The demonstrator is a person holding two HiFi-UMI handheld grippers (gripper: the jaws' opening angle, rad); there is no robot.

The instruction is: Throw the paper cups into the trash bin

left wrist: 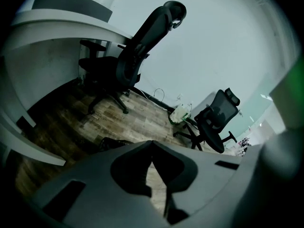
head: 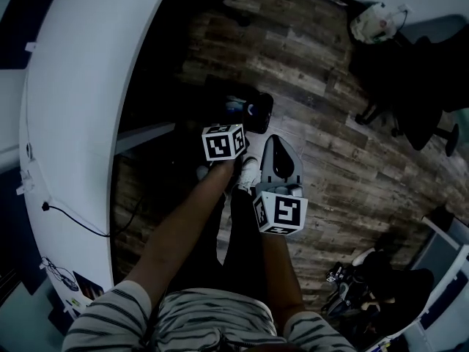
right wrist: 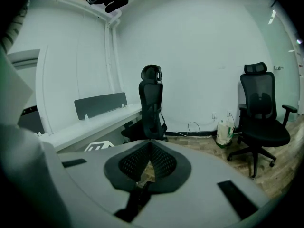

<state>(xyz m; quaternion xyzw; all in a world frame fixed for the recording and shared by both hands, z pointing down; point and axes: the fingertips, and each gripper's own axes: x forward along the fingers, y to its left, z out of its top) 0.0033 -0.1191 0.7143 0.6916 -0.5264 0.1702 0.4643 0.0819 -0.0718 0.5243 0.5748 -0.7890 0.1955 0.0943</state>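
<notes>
No paper cup shows in any view. Both grippers hang at about knee height over the wooden floor (head: 322,101), just right of the desk. My left gripper (head: 248,110) points toward the far wall; in the left gripper view its grey jaws (left wrist: 152,145) meet at the tips with nothing between them. My right gripper (head: 277,144) sits just right of it, and in the right gripper view its jaws (right wrist: 150,144) are also closed together and empty. A white plastic bag with green print (head: 372,23) (left wrist: 179,113) (right wrist: 223,133) stands by the far wall; I cannot tell whether it lines a bin.
A long curved white desk (head: 80,123) runs along the left, with a cable (head: 73,218) on it. A black office chair (head: 407,86) (right wrist: 260,110) stands at the right near the bag, another (left wrist: 128,61) (right wrist: 151,103) by the desk. Dark clutter (head: 366,281) lies at the lower right.
</notes>
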